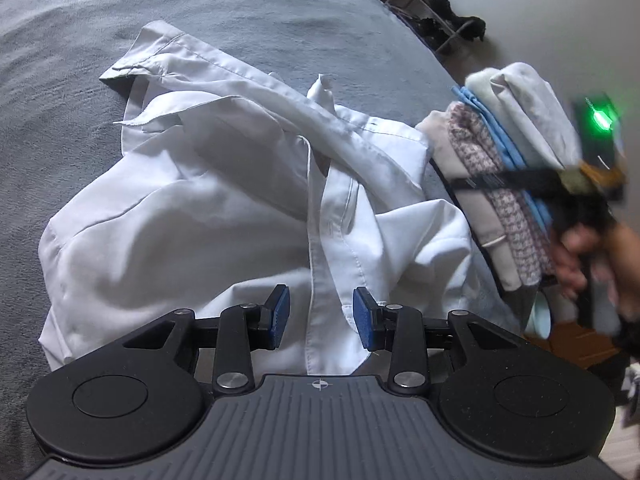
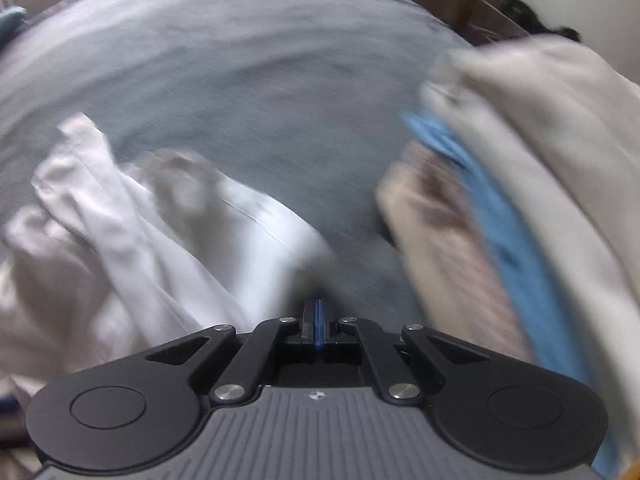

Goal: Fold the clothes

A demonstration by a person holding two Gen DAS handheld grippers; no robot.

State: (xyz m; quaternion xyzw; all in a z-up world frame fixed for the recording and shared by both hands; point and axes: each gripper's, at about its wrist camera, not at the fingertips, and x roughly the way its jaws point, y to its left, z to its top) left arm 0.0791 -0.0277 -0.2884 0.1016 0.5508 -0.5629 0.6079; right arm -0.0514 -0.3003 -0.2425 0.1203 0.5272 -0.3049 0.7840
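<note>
From my left wrist, my left gripper had its jaws wide open and held nothing. The white shirt lay crumpled on the grey bed, just under and ahead of the jaws, with its button strip running between them. A stack of folded clothes sat to the right, touching the shirt. To fold well, I thought I should pull the shirt flat and pinch an edge, not a lump.

From my right wrist, all was blurry. My right gripper had its jaws pressed shut on nothing. The shirt lay left of them, the stack right.
</note>
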